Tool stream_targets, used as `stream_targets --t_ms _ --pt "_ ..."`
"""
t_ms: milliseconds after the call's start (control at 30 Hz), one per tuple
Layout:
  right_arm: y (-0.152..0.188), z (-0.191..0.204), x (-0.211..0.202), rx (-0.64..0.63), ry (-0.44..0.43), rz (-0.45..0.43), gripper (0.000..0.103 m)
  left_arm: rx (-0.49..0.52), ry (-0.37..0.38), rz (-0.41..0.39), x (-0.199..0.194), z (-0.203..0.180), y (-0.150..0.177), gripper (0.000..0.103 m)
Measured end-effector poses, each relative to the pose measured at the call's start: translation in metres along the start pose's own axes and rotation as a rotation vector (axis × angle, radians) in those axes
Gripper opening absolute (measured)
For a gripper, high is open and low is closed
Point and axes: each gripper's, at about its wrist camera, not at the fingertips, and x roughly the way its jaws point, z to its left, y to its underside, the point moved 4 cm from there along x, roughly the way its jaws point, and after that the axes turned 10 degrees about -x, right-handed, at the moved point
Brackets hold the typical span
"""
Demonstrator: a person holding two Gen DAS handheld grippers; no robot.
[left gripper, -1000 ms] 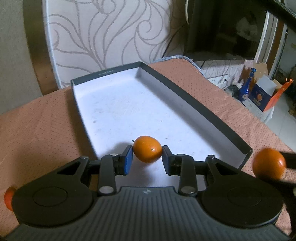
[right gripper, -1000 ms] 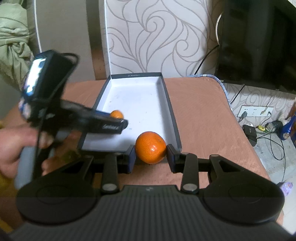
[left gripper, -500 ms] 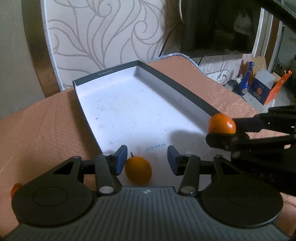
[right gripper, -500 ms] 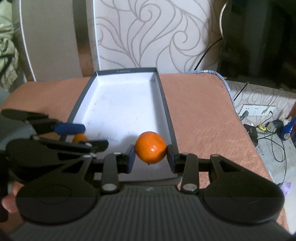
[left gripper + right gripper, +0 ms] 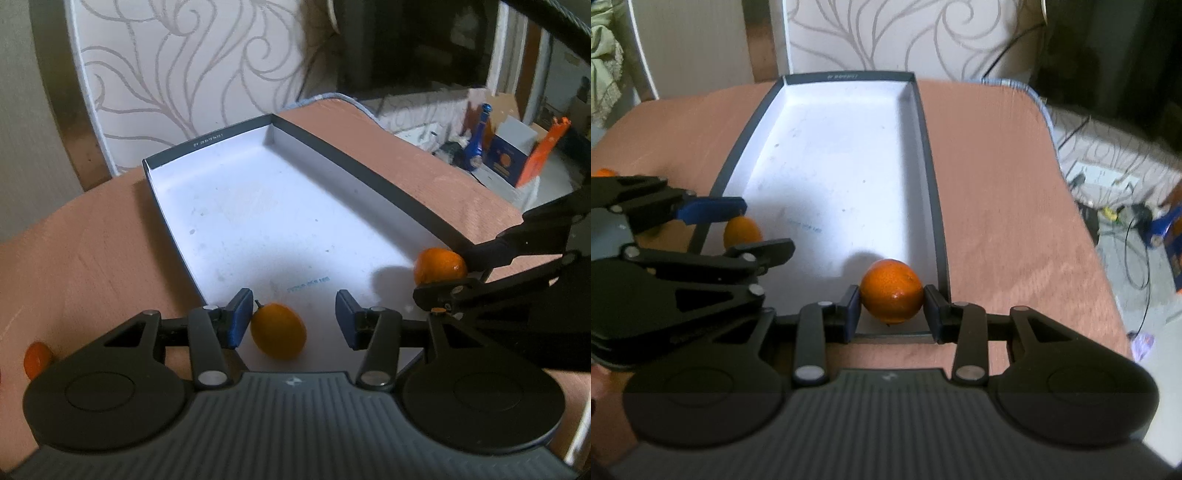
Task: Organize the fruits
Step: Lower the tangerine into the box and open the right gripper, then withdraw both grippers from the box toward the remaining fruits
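A shallow white box with dark walls (image 5: 369,173) lies on the brown table; it also shows in the right wrist view (image 5: 936,221). My left gripper (image 5: 293,321) is open; a small orange kumquat (image 5: 279,330) lies on the box floor between its pads, loose. The kumquat shows in the right wrist view (image 5: 740,230) too. My right gripper (image 5: 892,306) is shut on a round orange (image 5: 892,290), held low over the box's near right corner. The orange also shows in the left wrist view (image 5: 437,264).
Another orange fruit (image 5: 37,358) lies on the table left of the box, seen also in the right wrist view (image 5: 604,171). A patterned chair back (image 5: 192,74) stands behind the table. Clutter and cables (image 5: 1126,214) lie on the floor to the right.
My left gripper opened and let the kumquat down onto the box floor. My right gripper carried the orange forward over the box's near wall and lowered it inside.
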Motion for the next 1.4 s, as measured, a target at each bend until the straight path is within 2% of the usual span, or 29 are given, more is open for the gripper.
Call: stream_targets --t_ms 133,300,533,700,767,800,833,900,1067,1233,1400 --pt "0.016 0.0 -0.011 0.03 -0.034 0.015 0.04 0.02 0.027 0.009 -0.013 -0.009 0.015 0.056" --pt "0.023 0.003 -0.018 0.026 -0.002 -0.039 0.041 0.003 0.024 0.013 -0.018 -0.012 0.02 0.056" --pt "0.03 0.002 -0.035 0.019 0.019 -0.199 0.041 -0.022 0.003 0.002 -0.029 -0.014 0.017 0.056" --pt "0.037 0.001 -0.051 0.03 0.039 -0.32 0.04 0.017 0.0 -0.065 -0.049 -0.025 0.009 0.056" --pt "0.034 0.0 -0.058 0.035 0.082 -0.346 0.044 0.02 0.011 -0.077 -0.056 -0.026 0.008 0.056" --pt "0.032 0.0 -0.061 0.037 0.107 -0.352 0.05 0.019 0.018 -0.083 -0.06 -0.025 0.008 0.056" --pt "0.031 0.0 -0.064 0.038 0.129 -0.364 0.055 0.016 0.027 -0.092 -0.063 -0.022 0.008 0.056" --pt "0.032 0.001 -0.071 0.053 0.171 -0.386 0.057 0.012 0.039 -0.102 -0.069 -0.016 0.008 0.056" --pt "0.039 0.018 -0.077 0.095 0.205 -0.357 0.057 0.029 0.062 -0.128 -0.094 0.006 0.023 0.056" --pt "0.039 0.051 -0.091 0.094 0.145 -0.387 0.057 -0.015 0.062 -0.103 -0.109 0.039 0.049 0.056" --pt "0.029 0.085 -0.097 0.059 0.106 -0.411 0.057 -0.079 0.021 -0.097 -0.121 0.074 0.063 0.056"
